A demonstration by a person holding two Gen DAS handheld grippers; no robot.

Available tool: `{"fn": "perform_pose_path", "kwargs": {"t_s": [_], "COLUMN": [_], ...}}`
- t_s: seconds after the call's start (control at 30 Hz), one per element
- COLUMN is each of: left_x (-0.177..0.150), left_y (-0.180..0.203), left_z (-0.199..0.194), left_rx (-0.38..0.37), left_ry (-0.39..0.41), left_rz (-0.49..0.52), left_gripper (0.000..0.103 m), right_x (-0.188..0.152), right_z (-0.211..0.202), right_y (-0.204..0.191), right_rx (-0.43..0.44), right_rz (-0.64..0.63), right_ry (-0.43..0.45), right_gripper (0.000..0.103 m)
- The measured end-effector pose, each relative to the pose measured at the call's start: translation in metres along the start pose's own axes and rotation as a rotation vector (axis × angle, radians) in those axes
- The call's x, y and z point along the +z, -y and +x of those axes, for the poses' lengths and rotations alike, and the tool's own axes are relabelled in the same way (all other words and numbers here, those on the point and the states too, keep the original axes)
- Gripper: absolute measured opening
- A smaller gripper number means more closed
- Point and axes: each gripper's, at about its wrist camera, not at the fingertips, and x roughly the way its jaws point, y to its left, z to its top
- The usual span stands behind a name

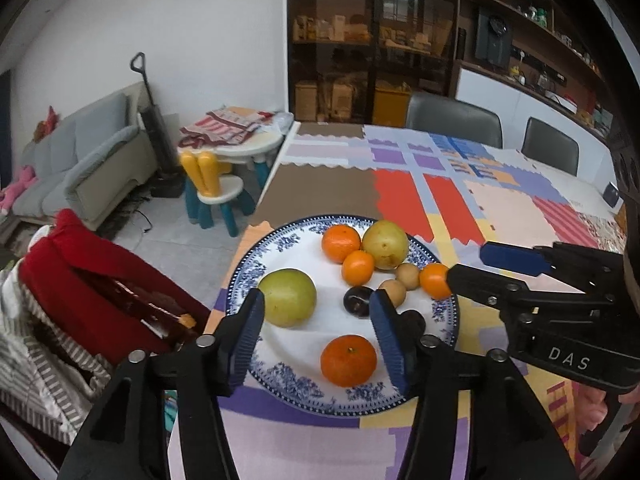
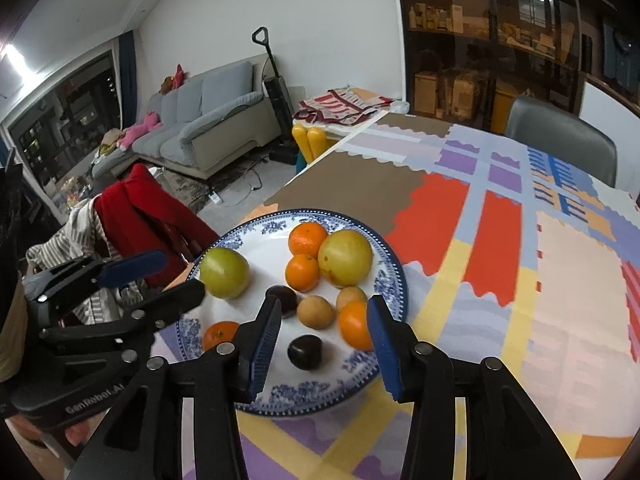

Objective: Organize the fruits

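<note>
A blue-and-white plate (image 1: 296, 386) (image 2: 304, 398) holds all the fruit. On it lie two yellow-green round fruits (image 1: 288, 297) (image 2: 345, 257), several oranges (image 1: 348, 360) (image 2: 303, 272), two small brown fruits (image 2: 316, 312) and two dark plums (image 2: 305, 352) (image 1: 358, 301). My left gripper (image 1: 318, 304) hovers open over the plate's near side; one orange sits between its fingers, untouched. My right gripper (image 2: 324, 308) is open over the plate's right part, with a plum between its fingers and an orange (image 2: 354, 330) beside its right finger (image 2: 380, 336).
The plate sits near the corner of a table under a patchwork cloth (image 2: 560, 280). A chair draped with red clothing (image 1: 80, 276) stands close on the left. Grey chairs (image 1: 452, 120) line the far side, and a sofa (image 2: 208, 120) is beyond.
</note>
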Motion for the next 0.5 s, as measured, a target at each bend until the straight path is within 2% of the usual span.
{"fn": "perform_pose_path", "kwargs": {"t_s": [0.07, 0.17, 0.3, 0.37, 0.5], "left_x": [-0.003, -0.006, -0.012, -0.017, -0.022], "left_y": [0.004, 0.013, 0.028, 0.039, 0.059], "left_z": [-0.01, -0.025, -0.045, -0.054, -0.069], "left_rx": [0.01, 0.023, 0.042, 0.06, 0.043], "left_ry": [0.014, 0.037, 0.091, 0.118, 0.141], "left_rz": [-0.002, 0.005, 0.024, 0.046, 0.07], "left_gripper": [0.059, 0.061, 0.075, 0.078, 0.089], "right_x": [-0.005, -0.012, -0.026, -0.033, -0.048], "right_z": [-0.012, -0.03, -0.061, -0.079, -0.108], "right_y": [0.001, 0.003, 0.006, 0.009, 0.016], "right_rx": [-0.016, -0.04, -0.078, -0.092, -0.154], "right_rz": [0.006, 0.013, 0.031, 0.051, 0.08], "right_ry": [0.017, 0.042, 0.084, 0.108, 0.148], "right_gripper": [0.047, 0.056, 0.056, 0.057, 0.065]}}
